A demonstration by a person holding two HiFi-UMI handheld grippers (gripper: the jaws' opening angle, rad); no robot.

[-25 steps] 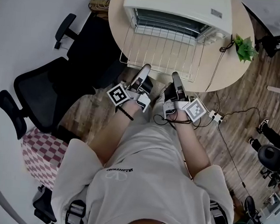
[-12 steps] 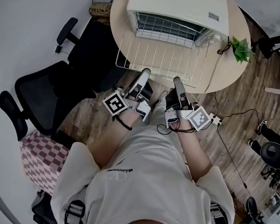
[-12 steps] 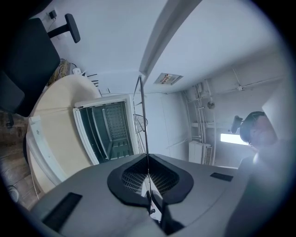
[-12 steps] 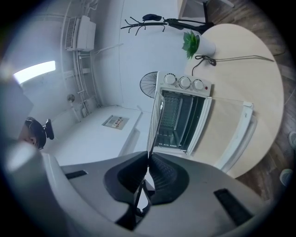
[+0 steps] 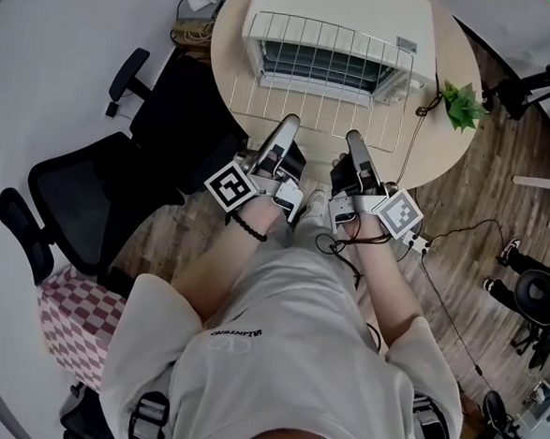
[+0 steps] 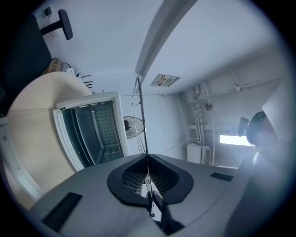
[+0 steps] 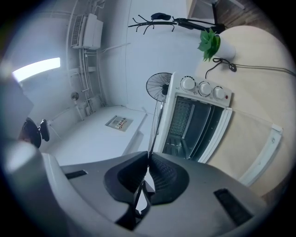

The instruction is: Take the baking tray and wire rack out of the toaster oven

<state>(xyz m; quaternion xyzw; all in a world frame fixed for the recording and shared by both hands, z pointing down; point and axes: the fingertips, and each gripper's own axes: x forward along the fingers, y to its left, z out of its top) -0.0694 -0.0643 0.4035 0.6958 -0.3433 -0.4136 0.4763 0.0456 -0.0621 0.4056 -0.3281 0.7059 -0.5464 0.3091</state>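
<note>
round pale table (image 5: 437, 145) holds a boxy white toaster oven (image 5: 346, 8); left gripper (image 5: 288, 124) and right gripper (image 5: 353, 137) clamp thin wire rack (image 5: 324, 88).

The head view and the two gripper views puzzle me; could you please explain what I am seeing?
No robot here: a person holds a two-jaw gripper in each hand, each with a marker cube. The head view comes from a camera on the person's head looking down: the left gripper and right gripper reach toward a round table bearing a white toaster oven and a small plant. The other two pictures come from cameras riding on each gripper, looking along its jaws. Both grippers are shut on the near edge of a wire rack, holding it up in front of the open oven; in the gripper views it shows edge-on as a thin wire.
</note>
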